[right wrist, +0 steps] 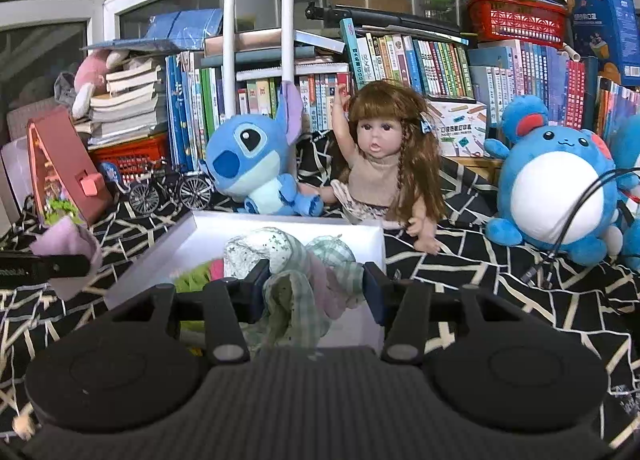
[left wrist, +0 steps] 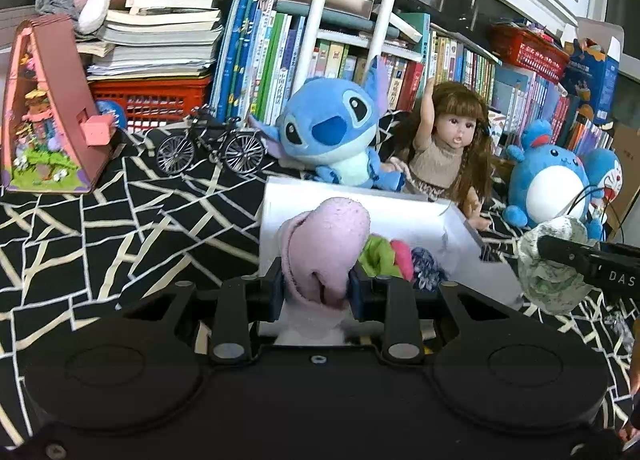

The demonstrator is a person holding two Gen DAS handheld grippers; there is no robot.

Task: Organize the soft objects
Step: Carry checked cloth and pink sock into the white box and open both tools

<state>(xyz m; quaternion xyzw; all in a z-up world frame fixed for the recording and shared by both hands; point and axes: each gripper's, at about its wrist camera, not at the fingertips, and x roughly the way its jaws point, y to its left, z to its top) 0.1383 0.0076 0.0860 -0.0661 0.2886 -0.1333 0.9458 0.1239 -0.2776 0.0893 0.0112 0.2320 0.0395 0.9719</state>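
My left gripper (left wrist: 316,288) is shut on a pink sock (left wrist: 328,244) and holds it above the near end of a white box (left wrist: 360,204). The box holds green, pink and dark patterned soft items (left wrist: 400,260). My right gripper (right wrist: 314,292) is shut on a bundle of pale green checked cloth (right wrist: 292,264), held over the same white box (right wrist: 280,224). In the left wrist view the right gripper's cloth (left wrist: 548,260) shows at the right. In the right wrist view the pink sock (right wrist: 68,252) shows at the left.
A blue Stitch plush (left wrist: 332,132), a doll (left wrist: 448,148) and a round blue plush (left wrist: 548,184) sit behind the box. A toy bicycle (left wrist: 212,144) and a pink triangular house model (left wrist: 48,108) stand at the left. Books and red baskets line the back. Cables (right wrist: 576,212) lie at right.
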